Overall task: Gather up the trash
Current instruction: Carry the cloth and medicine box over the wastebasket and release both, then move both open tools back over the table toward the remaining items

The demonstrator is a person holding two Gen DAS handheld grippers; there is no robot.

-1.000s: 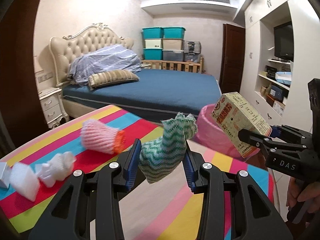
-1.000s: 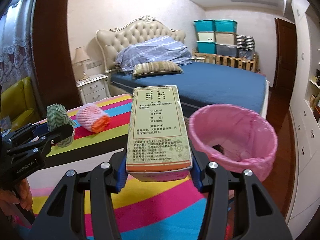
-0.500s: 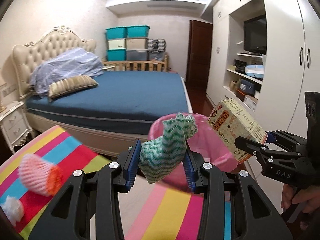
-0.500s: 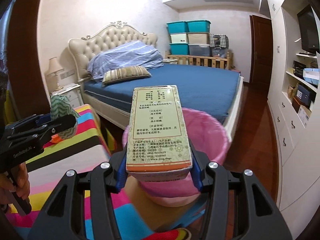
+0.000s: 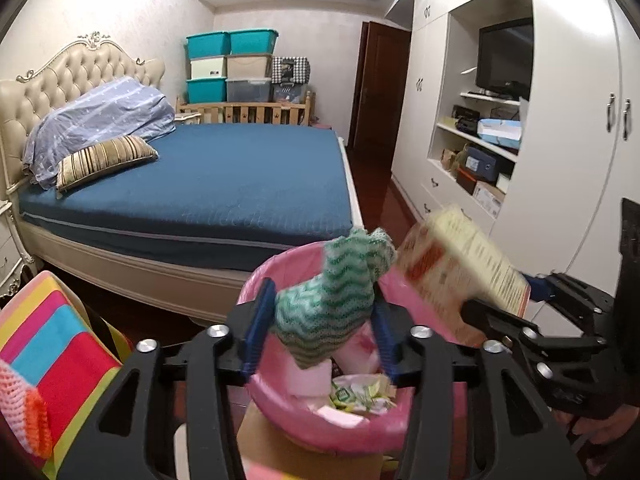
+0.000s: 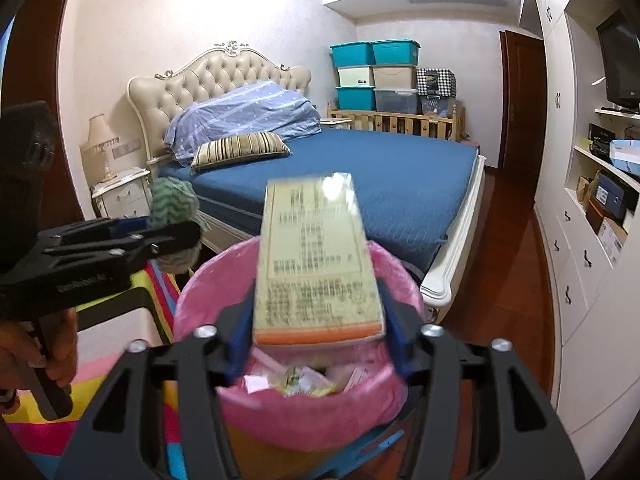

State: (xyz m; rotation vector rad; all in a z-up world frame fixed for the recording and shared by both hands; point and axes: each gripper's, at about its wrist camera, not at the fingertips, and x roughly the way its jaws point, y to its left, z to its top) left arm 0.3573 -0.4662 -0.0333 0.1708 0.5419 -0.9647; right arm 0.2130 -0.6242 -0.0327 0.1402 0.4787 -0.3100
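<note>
Trash is in both my tools, poised over the pink bin (image 5: 276, 408). My left hand-held gripper (image 5: 320, 332) is clenched on a green zigzag cloth wad (image 5: 328, 304). My right hand-held gripper (image 6: 316, 332) has its jaws spread beside the carton (image 6: 318, 256), which looks blurred and seems to be slipping free, so I judge this the drop step. The bin already holds wrappers (image 6: 304, 384). Next I should let the cloth go squarely above the opening, clear of the rim, then return to the striped surface (image 5: 52, 344) for the pink foam net (image 5: 20, 400).
</note>
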